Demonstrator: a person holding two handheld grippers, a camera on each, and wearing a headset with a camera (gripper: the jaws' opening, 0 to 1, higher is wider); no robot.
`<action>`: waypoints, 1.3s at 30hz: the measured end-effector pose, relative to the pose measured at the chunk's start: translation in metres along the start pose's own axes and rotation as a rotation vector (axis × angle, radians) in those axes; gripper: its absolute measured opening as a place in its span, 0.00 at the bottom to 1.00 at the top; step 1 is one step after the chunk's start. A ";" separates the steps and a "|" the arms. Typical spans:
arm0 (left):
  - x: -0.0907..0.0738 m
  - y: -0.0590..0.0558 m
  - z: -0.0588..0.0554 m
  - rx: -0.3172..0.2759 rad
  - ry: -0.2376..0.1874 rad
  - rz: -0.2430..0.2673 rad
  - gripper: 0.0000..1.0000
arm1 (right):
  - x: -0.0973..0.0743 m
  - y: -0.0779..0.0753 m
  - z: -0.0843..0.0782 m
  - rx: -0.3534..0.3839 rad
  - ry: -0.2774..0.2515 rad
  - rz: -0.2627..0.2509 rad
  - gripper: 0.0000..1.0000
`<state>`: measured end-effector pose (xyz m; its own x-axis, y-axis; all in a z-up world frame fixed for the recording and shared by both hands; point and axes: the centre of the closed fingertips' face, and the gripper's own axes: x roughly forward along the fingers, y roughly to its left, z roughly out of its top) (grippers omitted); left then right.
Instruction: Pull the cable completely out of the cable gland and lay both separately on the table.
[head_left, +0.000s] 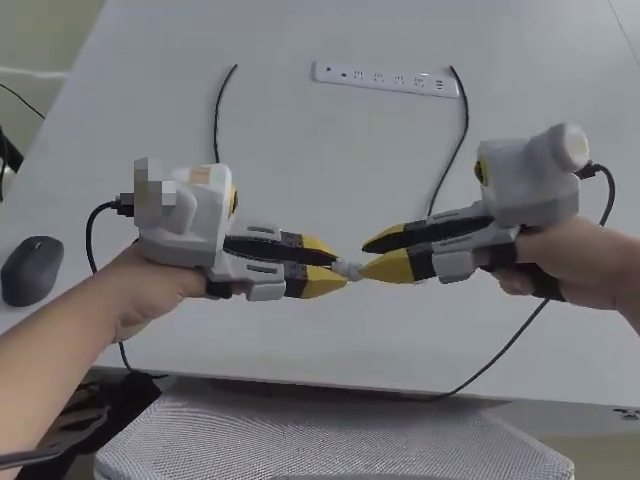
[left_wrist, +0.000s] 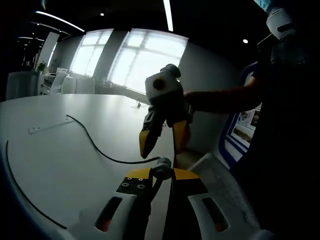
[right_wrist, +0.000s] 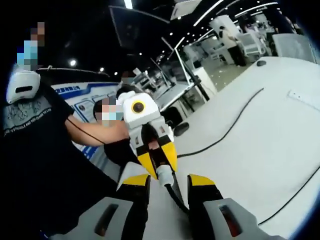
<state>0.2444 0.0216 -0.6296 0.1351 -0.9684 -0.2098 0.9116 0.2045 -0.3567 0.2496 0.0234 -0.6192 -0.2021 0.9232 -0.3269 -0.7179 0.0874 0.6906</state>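
Observation:
A small white cable gland (head_left: 349, 268) hangs in the air above the table's near edge, between the two grippers. My left gripper (head_left: 340, 270) comes in from the left and is shut on the gland (left_wrist: 161, 166). My right gripper (head_left: 366, 256) faces it from the right with its jaws open. In the right gripper view a black cable (right_wrist: 176, 196) leaves the gland (right_wrist: 164, 173) and runs back between the open jaws of the right gripper (right_wrist: 167, 181) without being pinched. Further on, the cable (head_left: 455, 140) trails over the white table (head_left: 300, 180).
A white power strip (head_left: 385, 78) lies at the far side of the table. Left of it runs a second black cable (head_left: 217, 110). A dark mouse (head_left: 30, 270) sits at the left edge. A grey mesh chair (head_left: 330, 440) stands below the near edge.

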 end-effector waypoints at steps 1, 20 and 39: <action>0.000 -0.001 0.001 0.012 -0.003 -0.002 0.15 | 0.001 0.002 -0.001 0.031 0.004 0.023 0.22; 0.001 -0.003 0.001 0.065 0.016 -0.006 0.15 | 0.008 0.004 -0.014 0.136 0.038 0.111 0.09; -0.001 -0.004 -0.001 -0.002 0.009 0.000 0.15 | 0.013 0.008 -0.016 -0.461 0.155 -0.159 0.07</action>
<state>0.2397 0.0219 -0.6288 0.1319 -0.9671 -0.2177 0.9108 0.2049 -0.3585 0.2305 0.0296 -0.6283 -0.1382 0.8424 -0.5208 -0.9598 0.0157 0.2801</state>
